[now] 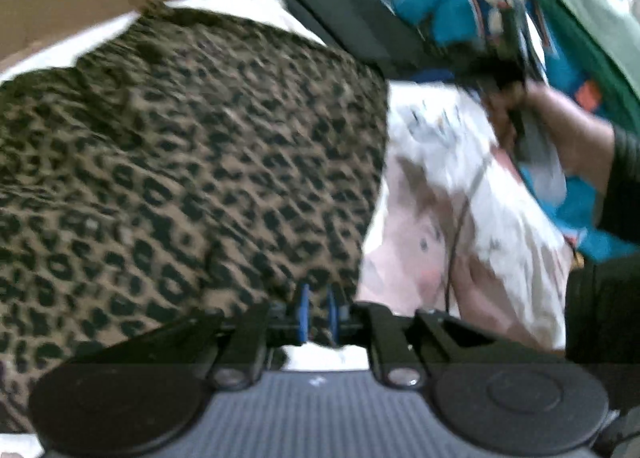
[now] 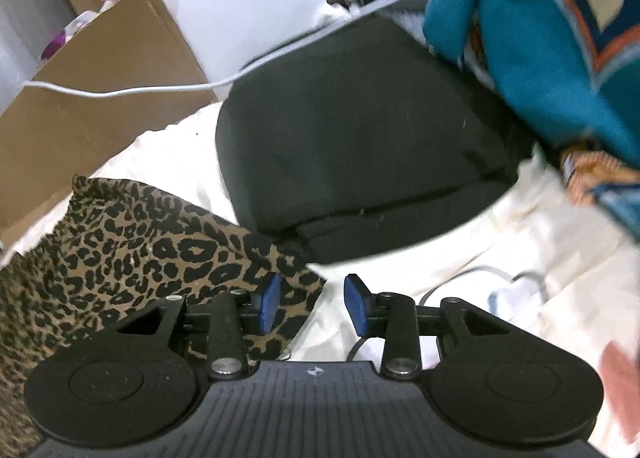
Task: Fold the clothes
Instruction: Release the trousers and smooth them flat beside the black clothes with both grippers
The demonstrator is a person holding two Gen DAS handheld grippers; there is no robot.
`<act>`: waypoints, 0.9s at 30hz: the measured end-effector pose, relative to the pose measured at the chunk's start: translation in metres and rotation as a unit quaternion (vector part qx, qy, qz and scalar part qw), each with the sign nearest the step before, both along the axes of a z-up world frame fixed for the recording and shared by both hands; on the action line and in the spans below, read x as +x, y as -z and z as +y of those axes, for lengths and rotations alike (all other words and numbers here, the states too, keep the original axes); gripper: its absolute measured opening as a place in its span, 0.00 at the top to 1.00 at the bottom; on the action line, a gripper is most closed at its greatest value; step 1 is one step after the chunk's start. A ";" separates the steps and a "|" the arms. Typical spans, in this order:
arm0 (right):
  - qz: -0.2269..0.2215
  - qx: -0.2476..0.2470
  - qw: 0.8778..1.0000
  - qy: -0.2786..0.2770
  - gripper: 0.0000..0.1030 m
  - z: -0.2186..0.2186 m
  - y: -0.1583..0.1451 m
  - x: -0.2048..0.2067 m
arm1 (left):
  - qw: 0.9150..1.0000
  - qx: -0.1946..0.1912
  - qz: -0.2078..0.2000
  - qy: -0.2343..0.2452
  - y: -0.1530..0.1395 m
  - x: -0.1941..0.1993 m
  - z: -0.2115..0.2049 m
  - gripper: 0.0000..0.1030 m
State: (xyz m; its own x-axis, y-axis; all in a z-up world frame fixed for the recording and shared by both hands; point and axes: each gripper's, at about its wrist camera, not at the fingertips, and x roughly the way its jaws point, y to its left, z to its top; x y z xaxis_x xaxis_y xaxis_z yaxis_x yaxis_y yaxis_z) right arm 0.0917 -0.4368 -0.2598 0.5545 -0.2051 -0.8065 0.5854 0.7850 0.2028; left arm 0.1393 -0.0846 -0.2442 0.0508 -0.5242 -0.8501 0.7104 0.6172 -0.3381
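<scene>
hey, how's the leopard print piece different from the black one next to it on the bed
The leopard print garment is tan with black spots; the black garment is plain and dark. The leopard one lies spread with a loose corner between the open right gripper fingers; the black one sits folded into a rounded bundle, untouched. Both rest on the white bedding, edges meeting.

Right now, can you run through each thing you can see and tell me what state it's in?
Left gripper: nearly shut, apparently pinching the leopard-print garment.
Right gripper: open, holding nothing.
Leopard-print garment: spread on the white bedding, one corner under the right gripper.
Black garment: folded, lying on the bedding.
Teal patterned garment: unfolded, hanging at the upper right.
White bedding: rumpled.
Cardboard box: open.
</scene>
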 end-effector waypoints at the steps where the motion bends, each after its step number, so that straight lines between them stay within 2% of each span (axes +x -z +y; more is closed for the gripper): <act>1: 0.000 -0.011 1.000 -0.002 0.59 0.002 -0.004 0.000 | 1.000 -0.003 -0.001 -0.012 -0.006 0.006 0.005 0.91; 4: -0.011 -0.010 1.000 -0.006 0.58 0.009 -0.015 -0.001 | 0.999 -0.004 -0.020 -0.037 -0.018 0.020 0.022 0.90; 7: -0.024 0.001 0.999 -0.021 0.58 0.020 -0.024 -0.001 | 0.997 0.011 -0.042 -0.067 -0.025 0.034 0.046 0.89; 12: -0.035 0.000 0.997 -0.073 0.58 0.049 -0.033 0.008 | 0.988 0.026 -0.054 -0.142 -0.032 0.057 0.089 0.88; 16: -0.046 -0.002 0.994 -0.097 0.58 0.067 -0.041 0.012 | 0.977 0.036 -0.059 -0.200 -0.036 0.070 0.125 0.86; 18: -0.051 -0.003 0.993 -0.109 0.56 0.076 -0.045 0.013 | 0.970 0.053 -0.074 -0.227 -0.038 0.073 0.143 0.86; 20: -0.058 -0.004 0.991 -0.119 0.49 0.084 -0.050 0.014 | 0.961 0.072 -0.089 -0.253 -0.039 0.073 0.160 0.86; 24: -0.058 0.006 0.989 -0.139 0.49 0.097 -0.053 0.018 | 0.944 0.091 -0.087 -0.306 -0.034 0.073 0.194 0.86; 27: -0.055 0.018 0.987 -0.148 0.49 0.108 -0.054 0.020 | 0.936 0.110 -0.075 -0.326 -0.022 0.072 0.211 0.86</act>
State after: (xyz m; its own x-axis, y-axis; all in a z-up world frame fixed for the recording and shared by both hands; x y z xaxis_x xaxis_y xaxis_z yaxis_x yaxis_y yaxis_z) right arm 0.1116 -0.3286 -0.2061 0.6713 0.0060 -0.7412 0.3043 0.9096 0.2830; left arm 0.2117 0.1264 -0.2224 0.4273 -0.1535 -0.8910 0.1879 0.9790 -0.0786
